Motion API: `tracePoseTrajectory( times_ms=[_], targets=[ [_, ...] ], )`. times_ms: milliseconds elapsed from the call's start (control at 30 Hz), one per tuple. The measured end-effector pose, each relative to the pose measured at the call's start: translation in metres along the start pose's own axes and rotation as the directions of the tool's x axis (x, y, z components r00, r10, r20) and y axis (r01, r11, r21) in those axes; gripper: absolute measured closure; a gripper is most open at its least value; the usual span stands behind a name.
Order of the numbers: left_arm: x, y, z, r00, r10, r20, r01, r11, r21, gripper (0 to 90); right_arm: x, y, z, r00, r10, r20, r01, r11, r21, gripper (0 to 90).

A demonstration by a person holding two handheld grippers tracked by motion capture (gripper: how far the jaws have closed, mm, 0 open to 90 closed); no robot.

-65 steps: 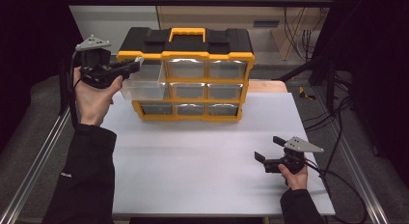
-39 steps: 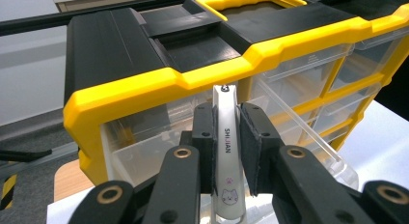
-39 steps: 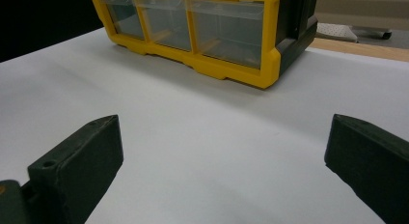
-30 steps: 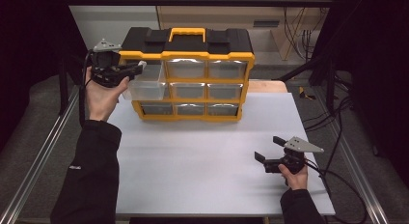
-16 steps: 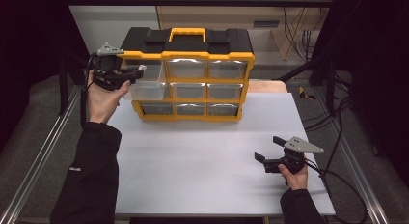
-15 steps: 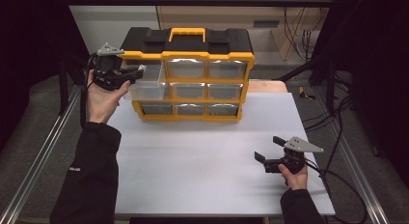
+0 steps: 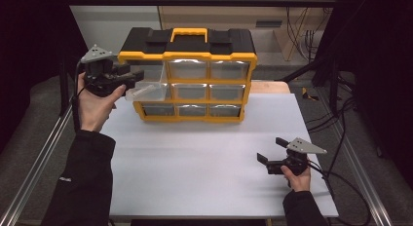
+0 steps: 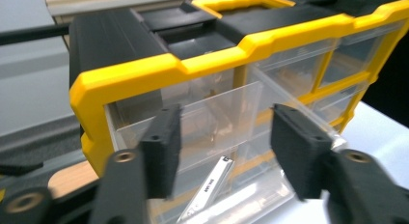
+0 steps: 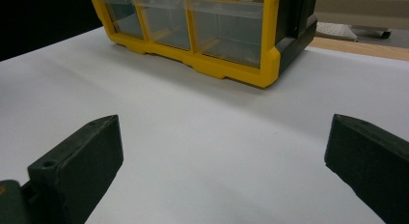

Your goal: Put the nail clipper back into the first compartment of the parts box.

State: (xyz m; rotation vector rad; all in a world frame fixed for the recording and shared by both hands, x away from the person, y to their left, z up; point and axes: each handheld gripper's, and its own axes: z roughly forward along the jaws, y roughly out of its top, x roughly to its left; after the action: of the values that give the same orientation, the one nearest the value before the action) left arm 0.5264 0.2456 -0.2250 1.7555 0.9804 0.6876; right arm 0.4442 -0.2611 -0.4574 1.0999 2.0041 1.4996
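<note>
A yellow and black drawer organizer [image 7: 187, 55] stands at the back of the white table [image 7: 204, 153]. Its top-left clear drawer [image 7: 148, 89] sticks out toward the left front, with a thin white strip [image 8: 207, 190] inside. My left gripper [image 7: 138, 76] is held up at that drawer's outer end. In the left gripper view the gripper [image 8: 222, 137] is open, with the drawer's clear wall [image 8: 217, 113] just beyond the jaws. My right gripper [image 7: 270, 150] rests open on the table at the front right. In its own view the gripper [image 9: 224, 151] faces the organizer's bottom row [image 9: 222, 35].
The organizer's other drawers [image 7: 209, 92] are pushed in. Metal frame rails [image 7: 36, 167] run along both sides of the table. Cables [image 7: 341, 138] trail off at the right. Open white surface lies between the organizer and the right gripper.
My left hand has moved right and slightly down, closer to the organizer's top-left drawer. The right gripper has stayed still.
</note>
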Motion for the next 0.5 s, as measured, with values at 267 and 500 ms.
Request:
tracePoseTrajectory(
  times_ms=[267, 500],
  targets=[
    [-0.002, -0.011, -0.024, 0.9979, 0.004, 0.064, 0.001, 0.9968, -0.08, 24.8, 0.0, 0.0, 0.0, 1.0, 0.002, 0.001, -0.002, 1.0, -0.001, 0.6],
    [-0.006, -0.032, -0.037, 0.9916, 0.014, 0.129, 0.0, 0.9938, -0.111, 16.2, 0.0, 0.0, 0.0, 1.0, 0.003, 0.003, -0.003, 1.0, -0.001, 0.6]
  ],
)
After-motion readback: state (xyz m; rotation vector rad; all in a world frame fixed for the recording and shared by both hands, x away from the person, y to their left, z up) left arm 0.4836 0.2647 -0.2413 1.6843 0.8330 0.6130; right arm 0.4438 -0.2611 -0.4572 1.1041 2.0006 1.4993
